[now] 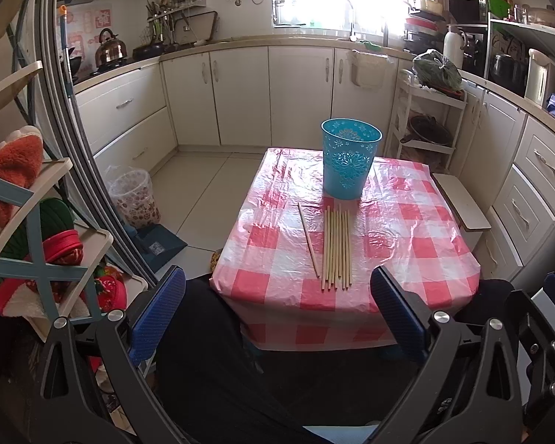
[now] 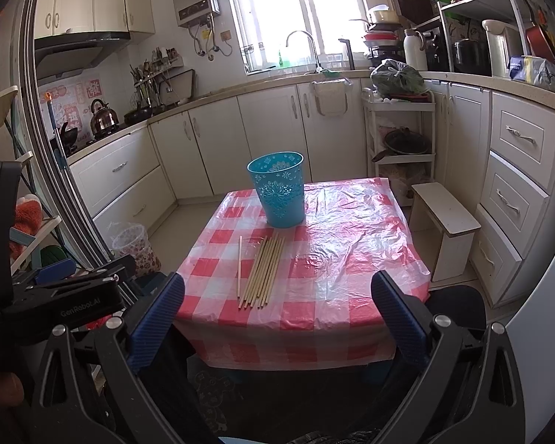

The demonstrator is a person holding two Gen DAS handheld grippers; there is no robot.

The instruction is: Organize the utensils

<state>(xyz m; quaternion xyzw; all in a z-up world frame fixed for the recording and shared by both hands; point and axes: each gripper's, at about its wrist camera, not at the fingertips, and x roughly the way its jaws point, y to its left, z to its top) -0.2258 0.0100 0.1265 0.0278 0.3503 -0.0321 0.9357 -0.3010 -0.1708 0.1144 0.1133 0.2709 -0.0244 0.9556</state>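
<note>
Several wooden chopsticks (image 1: 336, 246) lie in a loose bundle on the red-checked tablecloth (image 1: 407, 236), with one chopstick (image 1: 308, 238) apart to their left. A blue perforated holder (image 1: 349, 159) stands upright just behind them. My left gripper (image 1: 277, 314) is open and empty, held short of the table's near edge. My right gripper (image 2: 277, 318) is open and empty, also before the near edge. In the right wrist view the chopsticks (image 2: 264, 272) lie in front of the holder (image 2: 279, 192) on the cloth (image 2: 351, 244).
A small white stool (image 2: 444, 218) stands right of the table. A lined waste bin (image 1: 135, 198) sits on the floor to the left. A shelf with soft toys (image 1: 18, 192) is at far left. Kitchen cabinets (image 1: 299, 92) ring the room.
</note>
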